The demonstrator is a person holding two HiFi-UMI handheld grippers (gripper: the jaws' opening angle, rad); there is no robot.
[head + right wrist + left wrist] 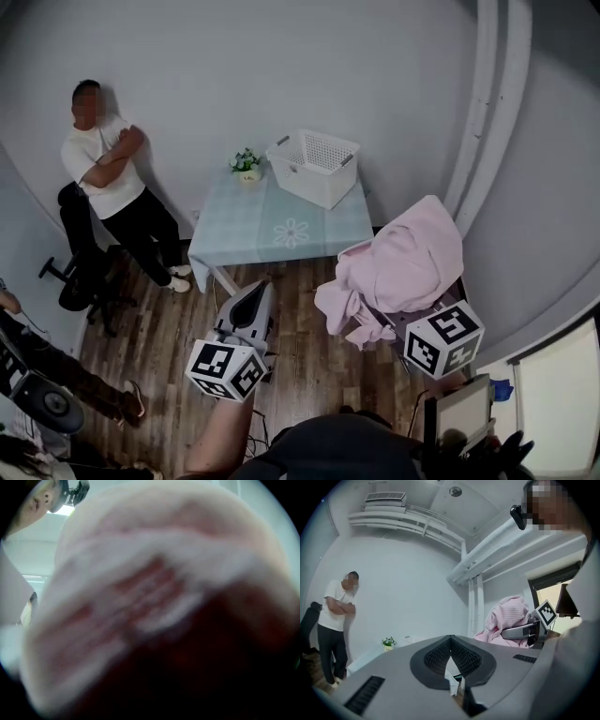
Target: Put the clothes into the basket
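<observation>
A bundle of pink clothes (398,272) hangs in the air at the right, above the wooden floor and short of the table. It is draped over my right gripper (512,632), whose jaws are buried in it; only the marker cube (443,339) shows in the head view. Pink cloth (140,602) fills the right gripper view. My left gripper (257,289) is held level beside it, jaws together and nothing in them. The white basket (314,167) stands on the far right of the small table (244,230), well ahead of both grippers.
A small potted plant (247,164) sits on the table left of the basket. A person (108,178) leans on the wall at the left, near a dark chair (80,281). A screen (464,408) stands at the lower right. Another person's legs (66,375) are at the lower left.
</observation>
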